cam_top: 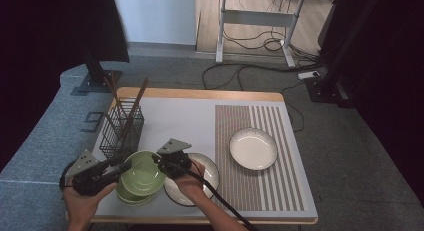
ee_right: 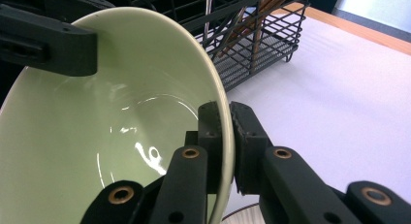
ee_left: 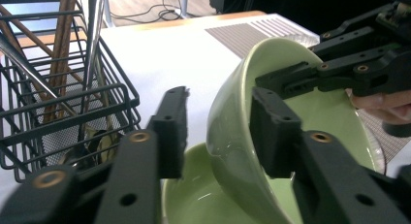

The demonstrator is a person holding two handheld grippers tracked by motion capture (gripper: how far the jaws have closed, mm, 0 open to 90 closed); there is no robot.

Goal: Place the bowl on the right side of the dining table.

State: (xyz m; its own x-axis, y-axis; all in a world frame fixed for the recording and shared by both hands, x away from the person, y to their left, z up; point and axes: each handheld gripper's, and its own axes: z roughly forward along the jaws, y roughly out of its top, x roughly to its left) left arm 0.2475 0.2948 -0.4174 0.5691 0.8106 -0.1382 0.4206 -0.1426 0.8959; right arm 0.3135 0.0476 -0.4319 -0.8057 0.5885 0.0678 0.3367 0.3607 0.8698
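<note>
Right gripper [ee_right: 227,136]: jaws pinched on the rim of the upper green bowl [ee_right: 111,122], one pad inside the wall, one outside, both pressed against it. Left gripper [ee_left: 218,132]: jaws spread either side of the opposite rim; in the left gripper view the rim stands between the pads, with a clear gap on the outer side; whether the inner pad touches cannot be told.

The upper green bowl [cam_top: 142,172] is tilted, its mouth turned toward the right gripper's camera rather than straight up. It sits over a second green bowl [ee_left: 203,204], which lies level on the table [cam_top: 180,121] at the near left corner.

Surroundings: a black wire basket [cam_top: 121,128] holding chopsticks [cam_top: 135,103] stands just behind the bowls, near the table's left edge. A white plate [cam_top: 205,173] lies just beside them on the right, under the right hand [cam_top: 189,180]. Another white plate [cam_top: 253,148] rests on the striped mat [cam_top: 255,191], well apart. The middle of the table behind the bowls is open.
</note>
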